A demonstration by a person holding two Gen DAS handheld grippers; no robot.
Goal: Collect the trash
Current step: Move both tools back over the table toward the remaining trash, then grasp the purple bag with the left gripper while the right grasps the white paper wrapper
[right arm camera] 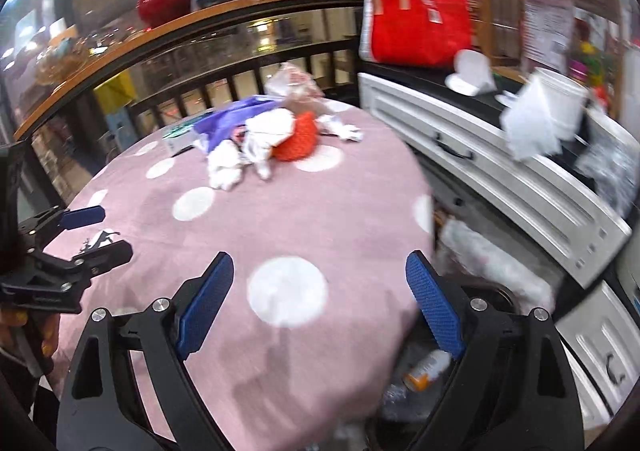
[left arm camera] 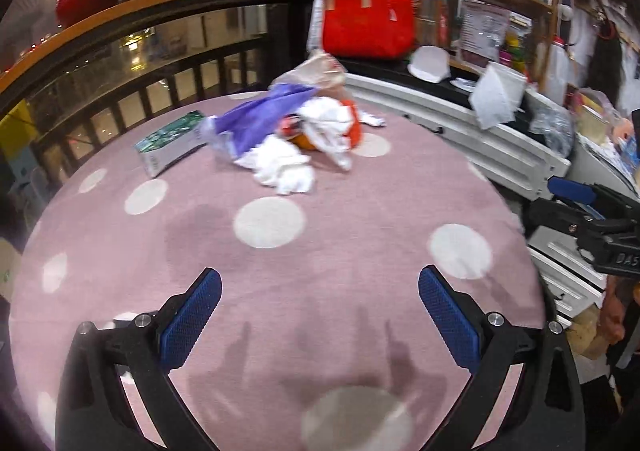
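The trash pile (left arm camera: 296,139) sits on the far part of a round table covered in a pink cloth with white dots (left arm camera: 360,211). It is a loose heap: crumpled white tissues (left arm camera: 284,167) at the front, a purple plastic bag (left arm camera: 260,119) draped over the left side, an orange netted piece (right arm camera: 300,139) on the right, and a clear crinkled wrapper (left arm camera: 316,69) standing up at the back. Just beside the heap on its left lies a green-and-white carton (left arm camera: 170,143) on its side. A small scrap of white paper (right arm camera: 346,131) lies just right of the heap.

The left gripper (left arm camera: 320,315) hovers over the near part of the cloth, jaws spread wide and empty, well apart from the pile. The right gripper (right arm camera: 320,299) is likewise released with nothing between its blue pads, over the table's near right edge. Below that edge a bin (right arm camera: 416,383) shows, holding a bottle and crumpled plastic. A red bag (left arm camera: 366,17) stands on a white cabinet (left arm camera: 460,131) behind the table
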